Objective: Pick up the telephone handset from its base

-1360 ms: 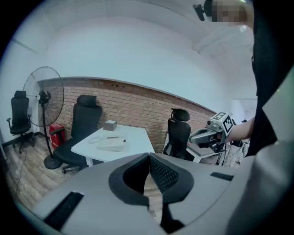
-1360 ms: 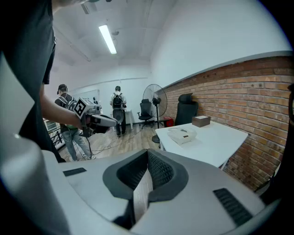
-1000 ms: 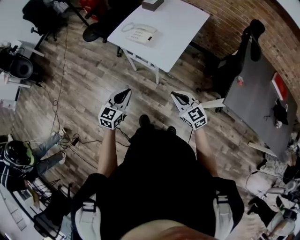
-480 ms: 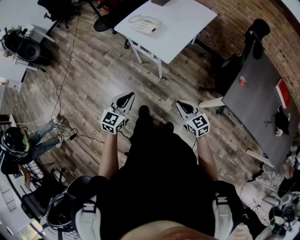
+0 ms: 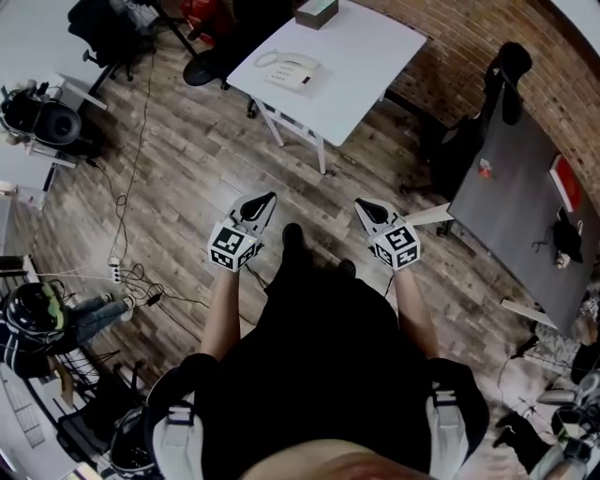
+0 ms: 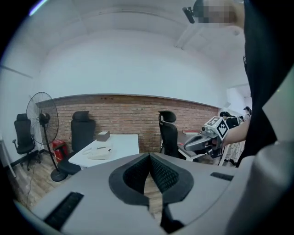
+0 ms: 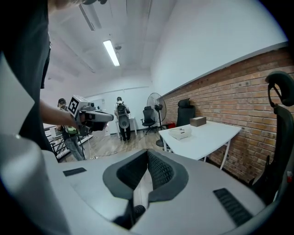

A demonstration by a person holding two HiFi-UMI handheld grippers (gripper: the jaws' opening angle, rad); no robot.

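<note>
While I am standing on the wood floor, I am holding the left gripper (image 5: 266, 199) and right gripper (image 5: 362, 204) level, both clamped together on nothing. At 12 o'clock, well apart, the telephone handset (image 5: 289, 62) is resting on its base (image 5: 298, 79) on the white table (image 5: 370, 52).

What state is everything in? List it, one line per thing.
Phone: on the table, handset down on its base, untouched.
Left gripper: shut, empty, well away from the table.
Right gripper: shut, empty, well away from the table.
Box: resting at the table's far edge.
</note>
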